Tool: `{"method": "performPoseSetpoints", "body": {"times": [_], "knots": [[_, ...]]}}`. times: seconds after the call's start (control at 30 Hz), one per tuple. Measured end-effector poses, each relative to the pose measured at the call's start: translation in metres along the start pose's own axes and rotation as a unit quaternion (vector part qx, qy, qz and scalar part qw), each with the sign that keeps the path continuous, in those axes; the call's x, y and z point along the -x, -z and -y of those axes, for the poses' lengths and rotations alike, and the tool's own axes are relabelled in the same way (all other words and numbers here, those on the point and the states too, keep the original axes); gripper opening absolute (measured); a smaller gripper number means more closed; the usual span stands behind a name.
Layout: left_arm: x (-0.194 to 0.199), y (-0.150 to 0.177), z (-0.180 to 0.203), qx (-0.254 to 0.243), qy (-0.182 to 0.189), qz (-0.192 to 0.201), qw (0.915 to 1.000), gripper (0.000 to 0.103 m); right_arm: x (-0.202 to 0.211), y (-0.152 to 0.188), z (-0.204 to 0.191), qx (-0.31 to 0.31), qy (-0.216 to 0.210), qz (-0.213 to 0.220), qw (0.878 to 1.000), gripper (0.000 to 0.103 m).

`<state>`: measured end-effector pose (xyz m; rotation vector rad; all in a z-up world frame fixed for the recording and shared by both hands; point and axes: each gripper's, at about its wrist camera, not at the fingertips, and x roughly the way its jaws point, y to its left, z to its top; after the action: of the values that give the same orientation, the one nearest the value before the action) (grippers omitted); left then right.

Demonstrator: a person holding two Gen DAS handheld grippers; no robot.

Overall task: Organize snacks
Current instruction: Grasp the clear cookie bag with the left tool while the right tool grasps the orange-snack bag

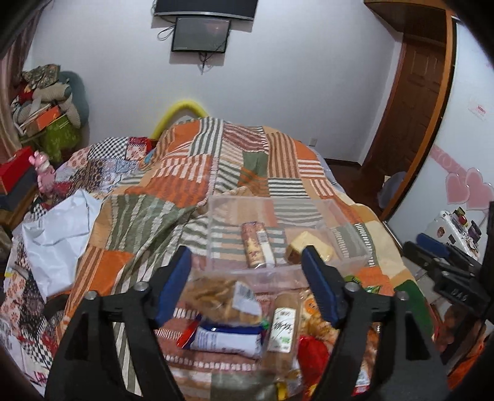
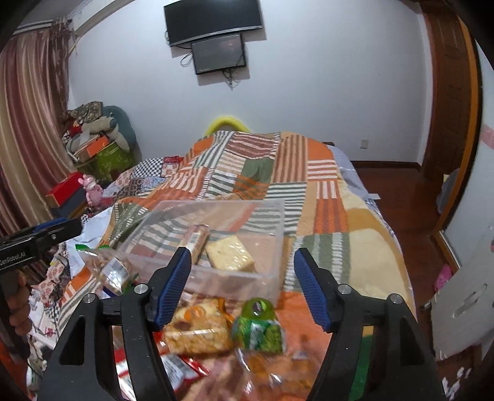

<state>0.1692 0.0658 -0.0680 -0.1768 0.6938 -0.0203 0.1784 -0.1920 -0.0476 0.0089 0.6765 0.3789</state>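
Snacks (image 1: 222,302) lie under both wide-open grippers (image 1: 247,287) (image 2: 242,287) — clear bin (image 2: 271,222) just beyond.

White walls (image 2: 324,77) enclose the room. A dark screen (image 2: 213,21) hangs above a smaller monitor (image 2: 219,57). Striped curtains (image 2: 27,123) hang left, a wooden door (image 1: 413,101) stands right. A patchwork quilt (image 1: 234,160) covers the bed; the floor (image 2: 398,182) is reddish wood.

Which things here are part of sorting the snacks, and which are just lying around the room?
Job: clear bin, cracker pack, wrapped roll, blue-white packet, green packet.
Lying about: pink toy, red box, white bag, wall screen.
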Motion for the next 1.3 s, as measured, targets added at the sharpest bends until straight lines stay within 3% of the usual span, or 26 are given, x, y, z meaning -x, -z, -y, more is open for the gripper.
{"method": "performPoseSetpoints", "body": {"times": [0.2,0.43,0.63,0.97,1.23,1.3], "knots": [[-0.012,0.028,-0.013,-0.011,-0.021,-0.021,0.9995,0.078,0.006,0.019,0.014,-0.003,0.014,-0.014,1.000,0.070],[-0.030,0.050,-0.021,0.000,-0.017,-0.046,0.9988,0.078,0.002,0.045,0.021,0.006,0.018,-0.051,0.999,0.076],[-0.050,0.055,-0.027,0.030,-0.008,-0.058,0.9978,0.078,-0.013,0.066,0.022,0.007,0.019,-0.088,0.996,0.078],[-0.071,0.052,-0.024,0.025,-0.016,-0.056,0.9980,0.078,-0.029,0.089,0.037,-0.015,0.021,-0.137,0.990,0.083],[-0.074,0.058,-0.019,0.011,-0.017,-0.046,0.9987,0.064,-0.031,0.100,0.035,-0.011,0.024,-0.142,0.990,0.083],[-0.072,0.059,-0.017,0.006,-0.017,-0.042,0.9989,0.059,-0.029,0.100,0.035,-0.008,0.026,-0.137,0.990,0.071]]}}
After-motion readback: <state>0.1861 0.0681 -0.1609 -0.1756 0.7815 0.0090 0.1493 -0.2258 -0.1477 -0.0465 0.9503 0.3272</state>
